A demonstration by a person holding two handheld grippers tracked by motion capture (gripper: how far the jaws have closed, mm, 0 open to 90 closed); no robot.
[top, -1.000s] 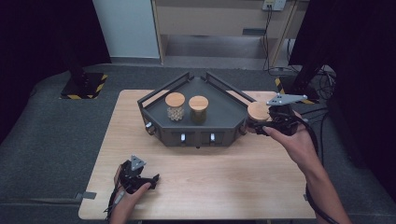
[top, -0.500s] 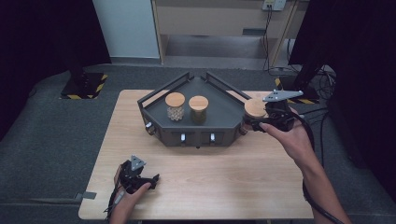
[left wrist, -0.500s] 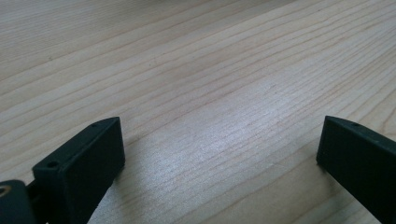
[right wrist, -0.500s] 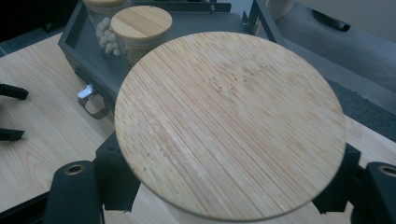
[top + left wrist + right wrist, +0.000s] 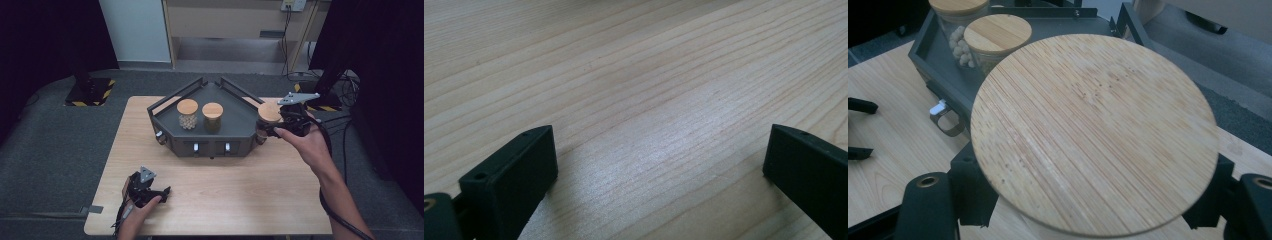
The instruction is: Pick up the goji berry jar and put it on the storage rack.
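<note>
My left gripper [image 5: 162,191] sits parked near the front left corner of the tabletop [image 5: 240,190], jaws spread wide over bare wood, nothing between them. Moving right, the dark tray [image 5: 240,131] stands at the back middle of the tabletop with two bamboo-lidded jars already inside: the one with pale round pieces [image 5: 187,114] on the left, the darker-filled jar [image 5: 212,117] just beside it. So I judge two of three placed. Right of that, my right gripper [image 5: 266,131] has its jaws clamped on the third jar [image 5: 269,119], gripping the glass below its bamboo lid [image 5: 1093,132]. This jar hangs at the tray's right edge, by the right wall, not yet in. What's left, I reckon: carry it over the wall, set it down beside the others, release.
</note>
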